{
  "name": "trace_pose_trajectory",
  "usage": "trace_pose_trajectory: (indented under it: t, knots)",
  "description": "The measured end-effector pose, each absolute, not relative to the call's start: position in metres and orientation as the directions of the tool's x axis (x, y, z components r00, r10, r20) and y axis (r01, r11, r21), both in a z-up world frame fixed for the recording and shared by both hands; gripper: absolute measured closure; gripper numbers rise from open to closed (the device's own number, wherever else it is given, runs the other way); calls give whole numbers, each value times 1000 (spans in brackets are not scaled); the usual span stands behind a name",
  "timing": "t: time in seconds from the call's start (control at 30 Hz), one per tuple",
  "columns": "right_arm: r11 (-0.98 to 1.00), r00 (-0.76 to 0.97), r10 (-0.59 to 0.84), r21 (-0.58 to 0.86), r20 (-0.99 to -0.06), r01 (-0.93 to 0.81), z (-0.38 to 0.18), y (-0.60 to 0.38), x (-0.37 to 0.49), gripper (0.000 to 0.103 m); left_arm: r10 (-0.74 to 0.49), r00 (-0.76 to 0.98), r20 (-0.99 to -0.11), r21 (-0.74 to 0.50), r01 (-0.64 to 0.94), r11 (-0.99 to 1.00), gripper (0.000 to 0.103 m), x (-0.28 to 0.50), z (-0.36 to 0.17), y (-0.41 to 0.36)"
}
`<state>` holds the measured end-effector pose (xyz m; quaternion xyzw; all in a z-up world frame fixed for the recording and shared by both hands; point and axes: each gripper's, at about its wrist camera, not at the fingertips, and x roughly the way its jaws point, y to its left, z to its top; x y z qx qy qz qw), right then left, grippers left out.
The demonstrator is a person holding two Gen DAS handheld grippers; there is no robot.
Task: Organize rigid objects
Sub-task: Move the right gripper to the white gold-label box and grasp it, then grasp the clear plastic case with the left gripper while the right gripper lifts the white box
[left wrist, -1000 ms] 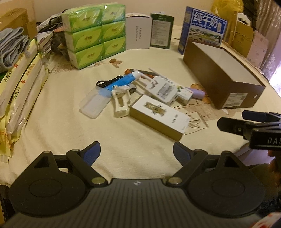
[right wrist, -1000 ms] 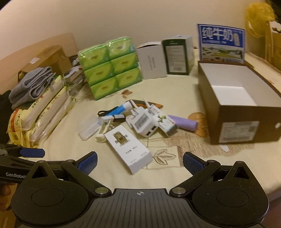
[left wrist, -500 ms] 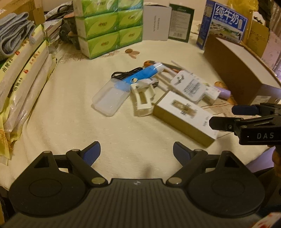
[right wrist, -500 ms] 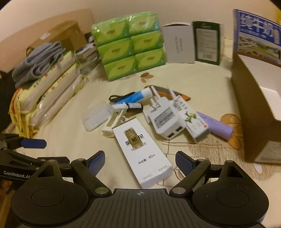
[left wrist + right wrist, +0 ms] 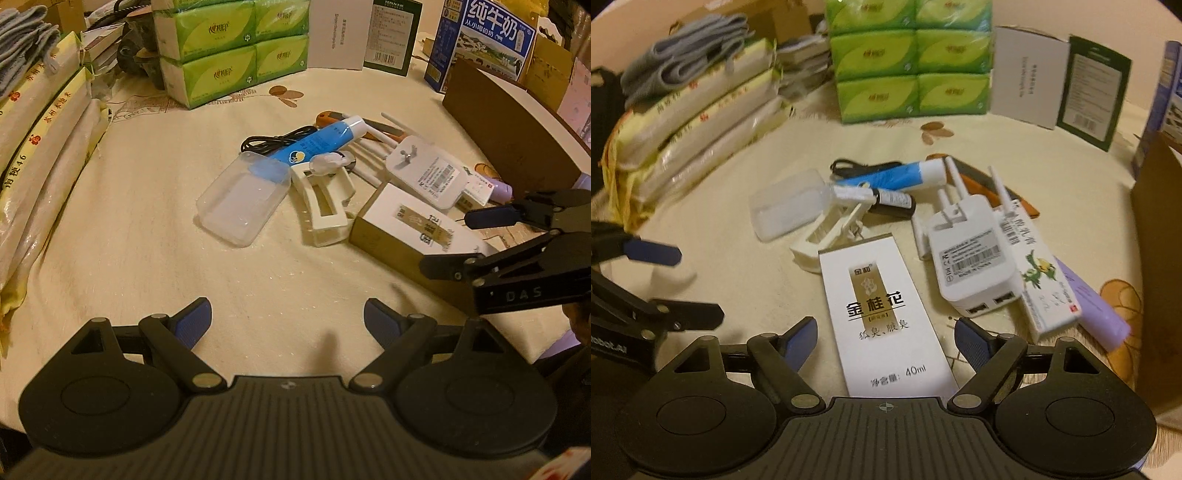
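Right wrist view showed the right gripper [image 5: 885,341] with its jaws spread wide apart, holding nothing, poised on either side of the near end of a white perfume box [image 5: 882,314] with gold lettering that lay flat on the cream cloth of the worktop [image 5: 746,280]. Just beyond that box sat a loose cluster: a white plug adapter [image 5: 971,258] with two ports facing the camera, a slim ointment carton [image 5: 1038,273] lying against its right side, and a lilac tube [image 5: 1097,314] partly under that carton. A cream hair claw [image 5: 831,236] touched the perfume box's far left corner, with a clear plastic case [image 5: 786,206] just beside it, a small dark bottle [image 5: 894,201] behind, and a blue and white tube [image 5: 897,175] lying over a black cable [image 5: 860,168]. The brown cardboard box [image 5: 1156,258] stood at the right edge, well apart from the claw. Left wrist view showed the left gripper [image 5: 287,319] low over bare cloth near the worktop's front, jaws also wide apart and empty, well short of the clear case. From this side the right gripper's fingers [image 5: 491,216] reached in from the right across the perfume box. Stacked green tissue packs [image 5: 229,48] and upright cartons [image 5: 334,33] lined the back, long rice bags [image 5: 40,147] the left.
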<state>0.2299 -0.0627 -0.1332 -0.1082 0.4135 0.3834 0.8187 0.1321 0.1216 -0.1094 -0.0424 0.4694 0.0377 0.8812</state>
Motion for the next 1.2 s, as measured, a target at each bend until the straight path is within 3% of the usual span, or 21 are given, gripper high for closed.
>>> trace_pose_trajectory:
  t: [0.33, 0.67, 1.03, 1.13, 1.2]
  knots:
    - [659, 342, 536, 130, -772, -740, -149, -50, 235, 46, 25, 556, -831, -15, -67, 998, 16, 145, -115, 139]
    - [731, 418, 552, 178, -722, -659, -118, -84, 223, 47, -14, 588, -809, -12, 8, 1000, 20, 167, -110, 155]
    - [870, 534, 446, 209, -718, -446, -101, -126, 262, 47, -1, 580, -814, 65, 93, 994, 23, 224, -124, 171]
    - [880, 529, 441, 233, -725, -415, -102, -133, 268, 47, -2, 573, -819, 75, 111, 991, 27, 241, -128, 175]
    - [882, 522, 439, 238, -731, -407, -103, -135, 270, 47, -20, 564, -825, 59, 123, 991, 36, 249, -131, 177]
